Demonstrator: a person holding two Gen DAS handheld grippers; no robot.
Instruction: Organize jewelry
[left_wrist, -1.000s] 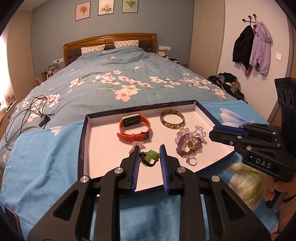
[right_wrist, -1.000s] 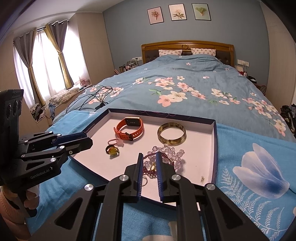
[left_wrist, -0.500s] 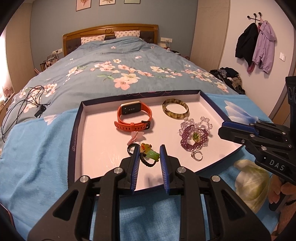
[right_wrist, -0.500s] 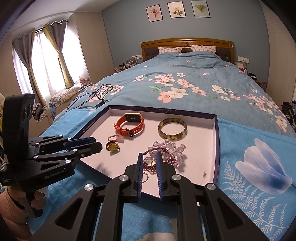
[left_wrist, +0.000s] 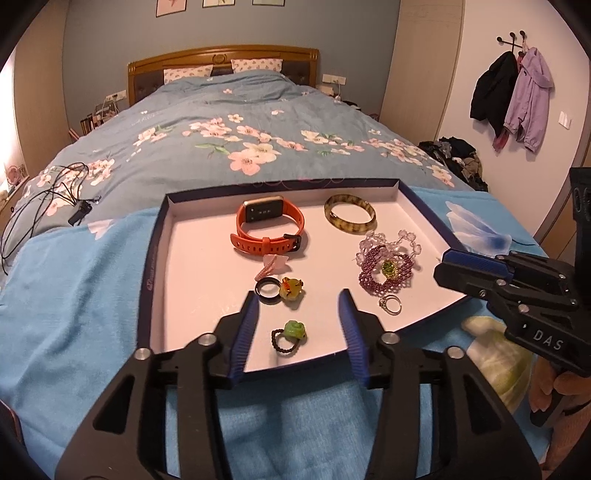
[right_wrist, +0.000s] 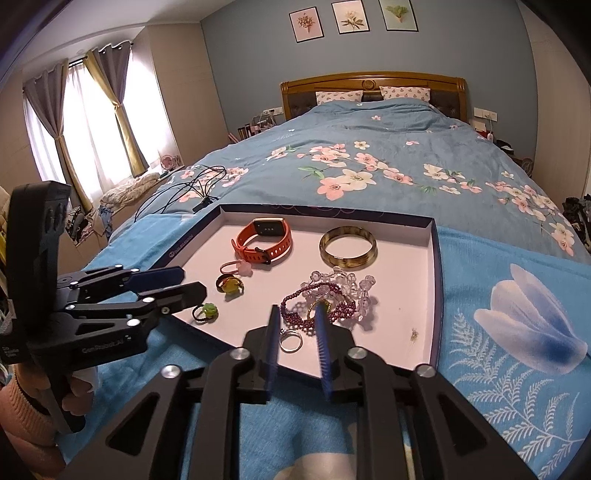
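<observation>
A white tray (left_wrist: 199, 258) with a dark blue rim lies on the bed. A green-topped ring (left_wrist: 290, 334) lies free near its front edge, between the fingers of my open left gripper (left_wrist: 299, 299); it also shows in the right wrist view (right_wrist: 205, 312). Behind it lie a yellow ring (left_wrist: 290, 290), a pink ring (left_wrist: 271, 264), an orange watch (left_wrist: 269, 229), a bangle (left_wrist: 349, 214), bead bracelets (left_wrist: 386, 264) and a silver ring (left_wrist: 390, 304). My right gripper (right_wrist: 297, 312) is open over the silver ring (right_wrist: 291, 341) at the tray's front edge.
The tray rests on a light blue blanket (left_wrist: 74, 295) over a flowered quilt (left_wrist: 240, 129). Black cables (left_wrist: 48, 195) lie to the left on the bed. Coats (left_wrist: 513, 99) hang on the right wall. Curtained windows (right_wrist: 92, 122) are at the left.
My left gripper has opened and let go of the green-topped ring, which now lies on the tray. My right gripper has opened slightly.
</observation>
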